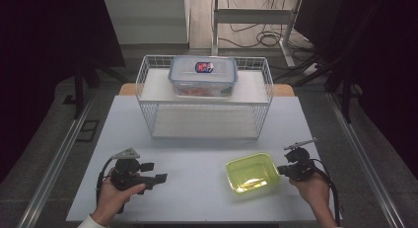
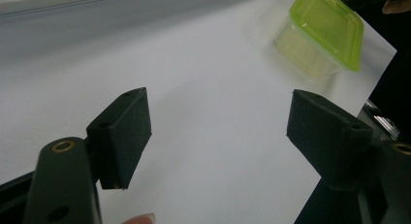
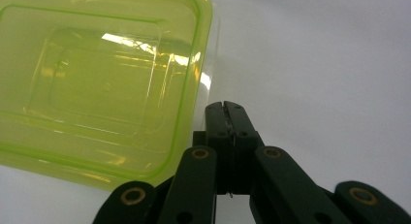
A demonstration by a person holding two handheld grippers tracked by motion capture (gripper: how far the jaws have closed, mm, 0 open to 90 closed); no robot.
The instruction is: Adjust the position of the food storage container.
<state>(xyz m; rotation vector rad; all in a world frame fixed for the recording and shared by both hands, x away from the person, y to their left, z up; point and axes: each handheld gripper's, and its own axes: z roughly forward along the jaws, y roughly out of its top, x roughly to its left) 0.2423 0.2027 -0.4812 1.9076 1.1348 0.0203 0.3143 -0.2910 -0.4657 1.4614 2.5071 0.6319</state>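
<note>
The yellow-green lidded container sits at the lower right of the high view on the white table. The right gripper is just beside its right edge, jaws pressed together and holding nothing. The left gripper, at lower left, stands wide open and empty. Behind, a wire rack carries a clear latched box. Nudged by shut jaws, the light container could skid or tip rather than get gripped.

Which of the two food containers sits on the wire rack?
The clear blue-rimmed container sits on the wire rack; the green container lies on the table by the right gripper.
</note>
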